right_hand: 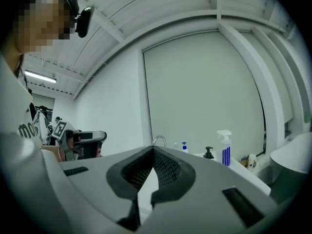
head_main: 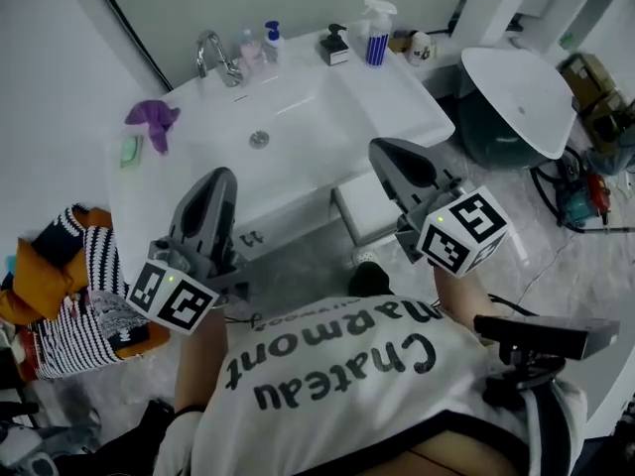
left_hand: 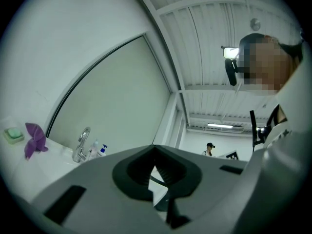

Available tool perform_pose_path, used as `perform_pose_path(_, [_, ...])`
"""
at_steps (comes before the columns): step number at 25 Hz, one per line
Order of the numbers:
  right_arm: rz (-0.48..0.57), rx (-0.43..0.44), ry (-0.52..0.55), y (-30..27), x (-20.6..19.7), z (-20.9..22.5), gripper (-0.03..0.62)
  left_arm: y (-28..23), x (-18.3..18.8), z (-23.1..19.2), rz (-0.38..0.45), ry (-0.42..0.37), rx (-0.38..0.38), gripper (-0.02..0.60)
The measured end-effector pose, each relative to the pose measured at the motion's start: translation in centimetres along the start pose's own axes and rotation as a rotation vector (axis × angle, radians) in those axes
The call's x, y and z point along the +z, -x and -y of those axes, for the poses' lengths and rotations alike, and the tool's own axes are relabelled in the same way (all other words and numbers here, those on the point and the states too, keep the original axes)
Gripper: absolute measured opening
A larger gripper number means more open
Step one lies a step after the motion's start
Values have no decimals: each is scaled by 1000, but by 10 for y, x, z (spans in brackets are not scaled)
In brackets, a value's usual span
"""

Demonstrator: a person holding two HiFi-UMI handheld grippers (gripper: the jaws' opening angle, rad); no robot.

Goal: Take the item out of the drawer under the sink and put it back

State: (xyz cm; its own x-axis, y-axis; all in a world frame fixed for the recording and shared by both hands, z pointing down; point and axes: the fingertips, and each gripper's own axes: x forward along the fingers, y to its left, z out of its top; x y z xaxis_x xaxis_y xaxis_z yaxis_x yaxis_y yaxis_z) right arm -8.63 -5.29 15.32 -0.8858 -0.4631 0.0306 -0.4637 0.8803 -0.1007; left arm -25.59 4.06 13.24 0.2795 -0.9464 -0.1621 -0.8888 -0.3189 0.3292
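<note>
The jaws of the left gripper (left_hand: 155, 149) are pressed together with nothing between them. Those of the right gripper (right_hand: 153, 150) are likewise closed and empty. Both grippers are held in front of the white sink (head_main: 308, 92), with the cabinet front (head_main: 298, 221) under it seen between them. The item cannot be made out in any view. A purple cloth (head_main: 152, 120) lies left of the faucet (head_main: 210, 56), and 1 spray bottle (head_main: 377, 30) stands at the back right.

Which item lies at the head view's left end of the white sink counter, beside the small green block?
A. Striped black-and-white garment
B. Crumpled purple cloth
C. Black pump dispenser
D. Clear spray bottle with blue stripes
B: the crumpled purple cloth lies on the left end of the white sink counter, just above the small green block.
</note>
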Motion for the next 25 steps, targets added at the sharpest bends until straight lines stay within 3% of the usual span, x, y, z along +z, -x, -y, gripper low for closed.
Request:
perform_pose_path(10, [-56, -99, 66, 9, -14, -50, 11, 43, 5, -8, -18, 39, -69, 9])
perform_pose_path(25, [-50, -149, 68, 16, -8, -63, 11, 50, 15, -8, 7, 60, -112, 9])
